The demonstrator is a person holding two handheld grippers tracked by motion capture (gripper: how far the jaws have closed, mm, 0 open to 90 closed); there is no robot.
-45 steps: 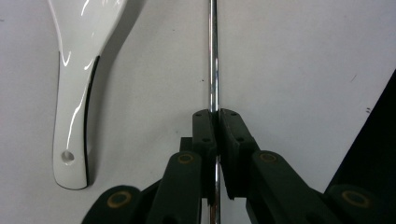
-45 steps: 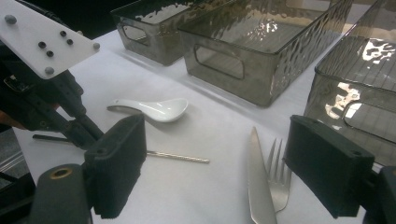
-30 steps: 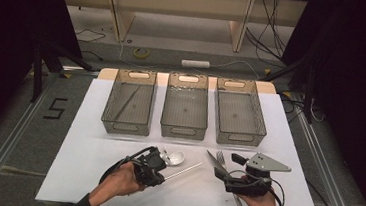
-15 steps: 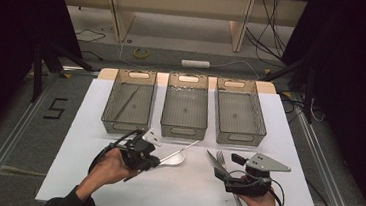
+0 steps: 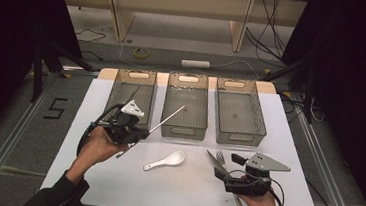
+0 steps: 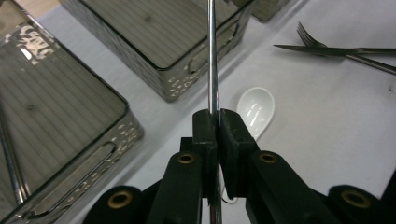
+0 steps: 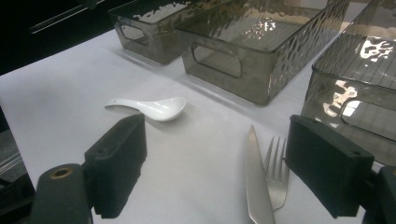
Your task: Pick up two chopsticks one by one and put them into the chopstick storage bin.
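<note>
1. A thin metal rod (image 6: 212, 51) is clamped between the pads of the left tongs (image 5: 141, 132); in the left gripper view it is seen running straight up from the closed jaws.
2. In the high view the rod (image 5: 167, 119) is held above the table (image 5: 85, 104), slanting toward the near wall of the middle bin (image 5: 184, 128).
3. The left bin (image 5: 117, 89), just beside the left tongs, is seen to hold another thin rod.
4. The right tongs (image 7: 212, 163) are spread wide with nothing between the pads.
5. A knife (image 7: 257, 186) and a fork (image 7: 278, 172) are laid side by side on the table below the right tongs.
6. A white spoon (image 5: 166, 160) is left lying between the two hands.
</note>
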